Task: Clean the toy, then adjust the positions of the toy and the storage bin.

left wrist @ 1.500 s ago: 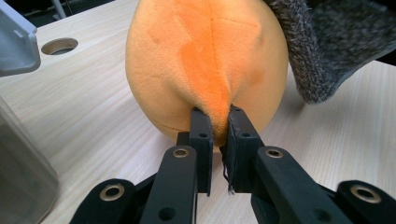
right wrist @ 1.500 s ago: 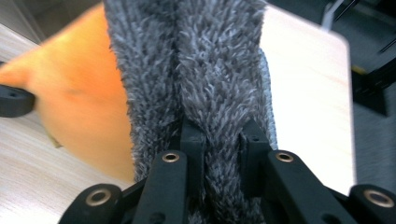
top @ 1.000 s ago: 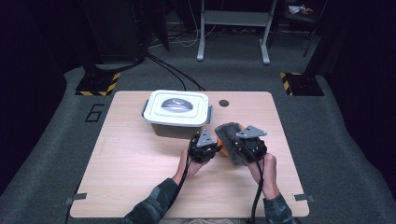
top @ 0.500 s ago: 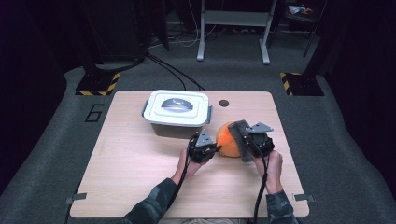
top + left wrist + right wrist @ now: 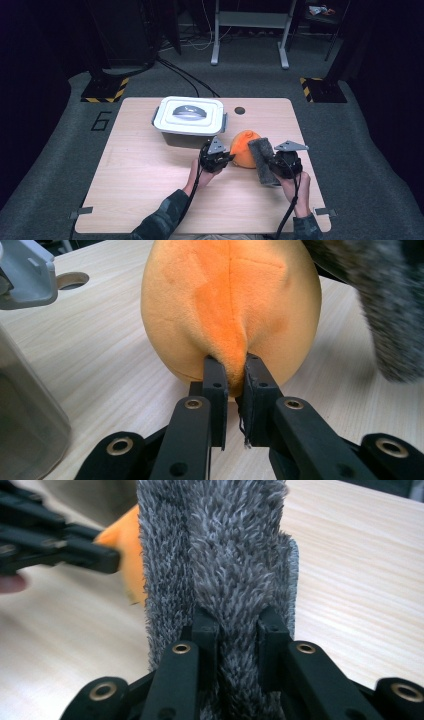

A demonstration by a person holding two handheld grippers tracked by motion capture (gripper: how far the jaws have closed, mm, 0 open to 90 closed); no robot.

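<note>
Orange plush [image 5: 244, 148], pinched by left gripper [image 5: 226, 159], sits mid-table; right gripper [image 5: 270, 167] clamps grey fuzzy cloth [image 5: 261, 156] near table's right edge [image 5: 312, 165].

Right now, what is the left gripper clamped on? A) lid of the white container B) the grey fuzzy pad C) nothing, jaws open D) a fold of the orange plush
D: in the left gripper view the left gripper has its jaws pinched shut on a fold of the orange plush, while the grey fuzzy pad sits in the right gripper.
</note>
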